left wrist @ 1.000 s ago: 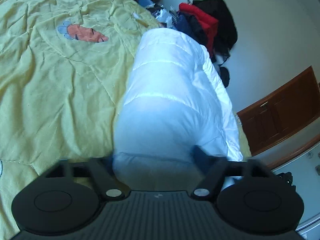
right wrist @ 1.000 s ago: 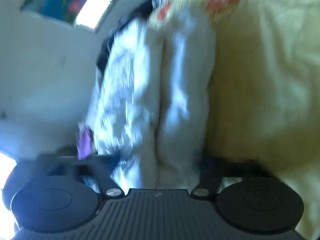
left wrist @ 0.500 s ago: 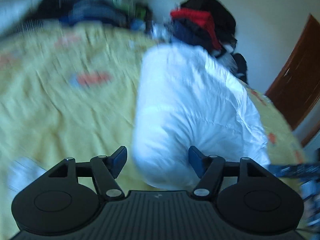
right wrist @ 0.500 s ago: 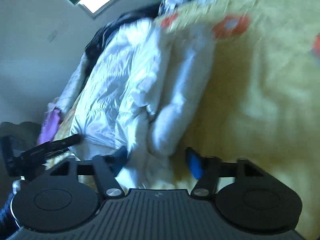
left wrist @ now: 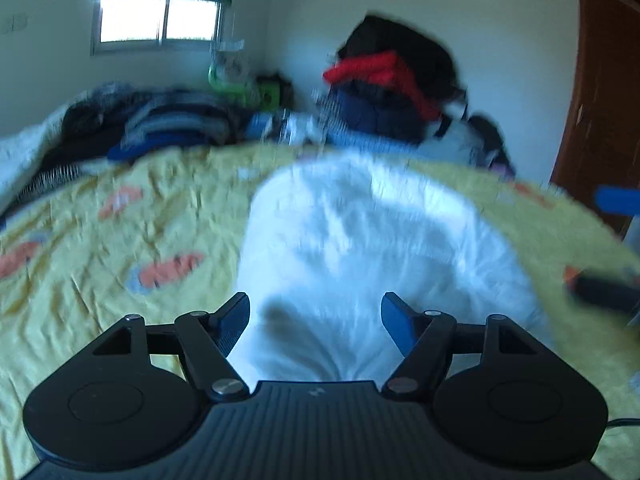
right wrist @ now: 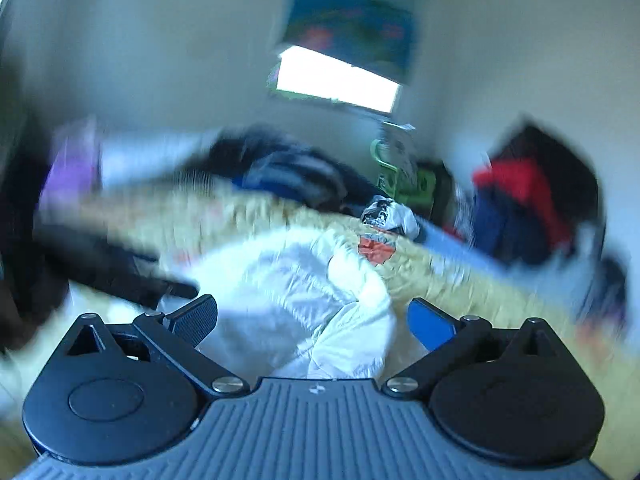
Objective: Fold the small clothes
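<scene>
Both tools were empty with jaws spread wide: the left tool (left wrist: 315,316) and the right tool (right wrist: 312,320) each hovered over the near end of the white jacket (left wrist: 380,248), gripping nothing. The jacket lay bundled on the yellow bedspread (left wrist: 100,264), its fold loose and puffy.

Likely faults:
- The padded fill could spring the fold open, since no tool restrained it.
- Both views were blurred; a grasp made at such speed could catch the bedspread together with the jacket.
- The slick shell could slip from a shallow pinch.
</scene>
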{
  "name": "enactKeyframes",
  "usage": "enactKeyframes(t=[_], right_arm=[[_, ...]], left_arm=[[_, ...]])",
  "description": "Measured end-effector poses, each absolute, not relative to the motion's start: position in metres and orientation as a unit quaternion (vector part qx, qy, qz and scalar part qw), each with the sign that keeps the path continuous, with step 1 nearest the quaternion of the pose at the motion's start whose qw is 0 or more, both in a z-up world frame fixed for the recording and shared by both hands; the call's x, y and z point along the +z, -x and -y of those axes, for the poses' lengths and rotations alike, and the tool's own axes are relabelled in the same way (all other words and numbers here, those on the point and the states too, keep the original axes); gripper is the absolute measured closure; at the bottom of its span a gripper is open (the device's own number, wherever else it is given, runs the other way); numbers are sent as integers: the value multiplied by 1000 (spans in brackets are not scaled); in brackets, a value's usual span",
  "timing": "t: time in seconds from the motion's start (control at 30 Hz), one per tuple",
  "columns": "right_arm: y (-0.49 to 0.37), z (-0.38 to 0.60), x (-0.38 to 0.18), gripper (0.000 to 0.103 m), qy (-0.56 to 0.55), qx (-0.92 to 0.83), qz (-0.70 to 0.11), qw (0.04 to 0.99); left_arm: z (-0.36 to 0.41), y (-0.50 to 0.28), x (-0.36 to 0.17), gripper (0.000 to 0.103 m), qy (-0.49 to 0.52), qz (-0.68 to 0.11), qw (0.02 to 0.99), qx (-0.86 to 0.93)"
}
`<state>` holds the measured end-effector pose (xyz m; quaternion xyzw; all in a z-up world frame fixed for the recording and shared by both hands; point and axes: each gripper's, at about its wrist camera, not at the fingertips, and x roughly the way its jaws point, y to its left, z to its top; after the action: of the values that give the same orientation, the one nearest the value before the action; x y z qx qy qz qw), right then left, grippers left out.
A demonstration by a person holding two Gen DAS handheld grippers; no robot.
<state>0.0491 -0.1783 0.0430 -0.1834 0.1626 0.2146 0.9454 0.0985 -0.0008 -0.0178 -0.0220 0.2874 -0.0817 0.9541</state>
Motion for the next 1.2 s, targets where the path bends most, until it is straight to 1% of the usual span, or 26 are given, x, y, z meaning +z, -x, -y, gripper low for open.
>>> enactKeyframes(t=[0.03, 0.07, 0.1, 0.13, 0.2, 0.23, 0.27, 0.33, 0.43, 0.53, 0.67, 0.8, 0.97, 1.07, 1.2], right_arm=[[-57, 159, 32, 2, 219, 218, -159, 938], [-63, 146, 25, 2, 233, 222, -159, 933], [-73, 137, 17, 3, 235, 227, -168, 930], [-85, 129, 12, 4, 227, 224, -183, 930], [-105, 128, 0, 2, 188, 222, -213, 933], [-111, 132, -6, 2, 166, 227, -232, 931], [-120, 136, -14, 0, 151, 226, -262, 926], [-127, 142, -28, 0, 123, 222, -300, 920], [-132, 153, -41, 2, 91, 226, -322, 915], [-139, 154, -58, 3, 77, 226, -334, 912], [-132, 157, -72, 4, 65, 228, -329, 914], [-133, 159, -71, 4, 67, 226, -332, 913], [-117, 169, -49, 1, 62, 202, -329, 920], [-84, 199, -26, 2, 28, 186, -309, 932], [-19, 256, 11, 2, 44, 139, -278, 950]], left_arm=[[4, -104, -26, 30, 18, -299, 950, -83], [4, -105, -33, 24, 11, -299, 951, -78], [4, -104, -37, 23, 5, -299, 951, -72], [5, -105, -41, 22, -1, -304, 951, -65], [-2, -110, -47, 22, 16, -318, 946, -51], [-7, -112, -48, 17, 35, -325, 944, -55], [-11, -114, -49, 14, 48, -331, 941, -58], [-11, -115, -51, 13, 45, -337, 938, -63], [-3, -115, -54, 13, 27, -339, 938, -72], [9, -118, -59, 7, 1, -342, 936, -78], [16, -120, -69, 1, -17, -341, 936, -83], [15, -119, -69, 1, -14, -342, 936, -84], [8, -112, -59, 1, -8, -340, 937, -76], [-1, -96, -48, 2, 5, -332, 941, -63], [-27, -58, -29, 2, 26, -295, 953, -70]])
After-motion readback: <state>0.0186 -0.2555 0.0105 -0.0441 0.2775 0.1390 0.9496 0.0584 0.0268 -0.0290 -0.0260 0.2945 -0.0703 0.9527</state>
